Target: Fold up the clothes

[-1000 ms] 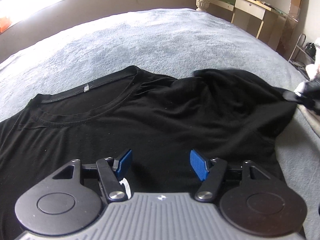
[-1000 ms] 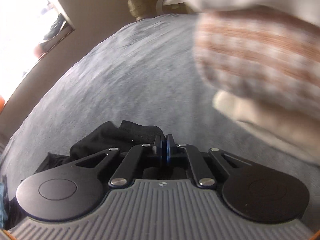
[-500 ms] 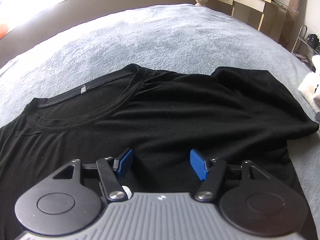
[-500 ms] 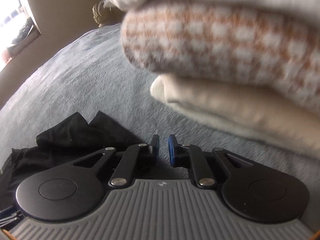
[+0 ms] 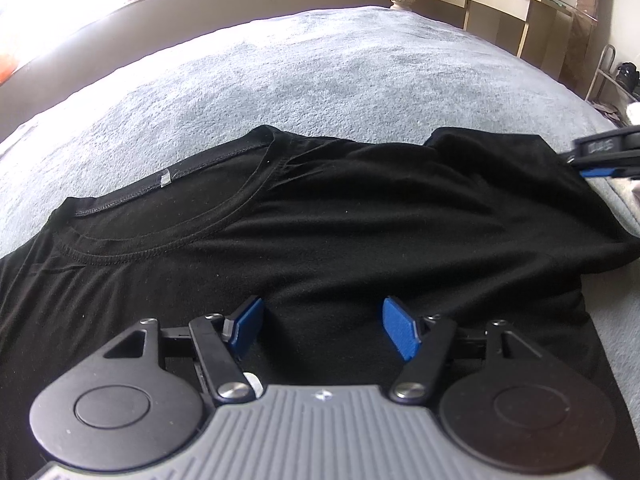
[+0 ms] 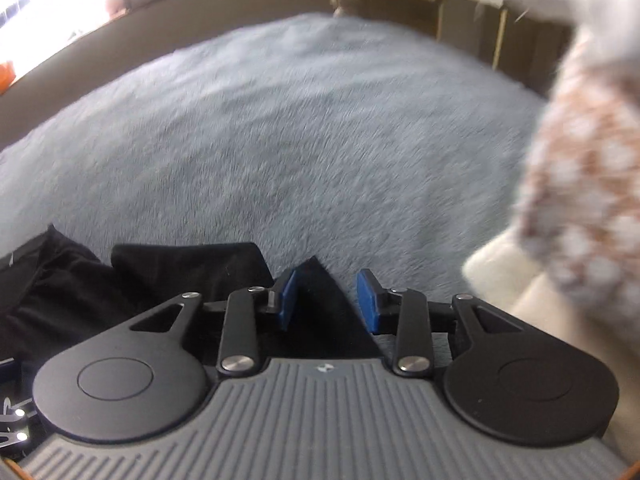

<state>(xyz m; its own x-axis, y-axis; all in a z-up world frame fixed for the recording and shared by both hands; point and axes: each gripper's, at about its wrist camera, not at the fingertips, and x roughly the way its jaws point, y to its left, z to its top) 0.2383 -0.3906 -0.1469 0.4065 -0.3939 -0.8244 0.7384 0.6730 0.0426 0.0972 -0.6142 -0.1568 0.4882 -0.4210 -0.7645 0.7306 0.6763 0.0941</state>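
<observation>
Smoothing step: black T-shirt [image 5: 320,236] flat on the bed [image 5: 320,72], left tongs [image 5: 322,330] open above its chest, right tongs [image 6: 328,300] just opening off the sleeve [image 6: 316,300]; next, grab an edge and fold.

Black T-shirt [image 5: 320,216], plain, w/ small grey tag [image 5: 165,178] at neckline, centre of left wrist view. Bedcover [image 5: 320,80] pale grey-blue, upper half of frame. Left gripper [image 5: 322,330]: black arms, blue pads, grey ribbed body. Right gripper [image 6: 328,300] same colours. Folded cloth [image 6: 588,184] at right edge of right wrist view: white & orange-brown check; cream cloth [image 6: 560,312] below it.
</observation>
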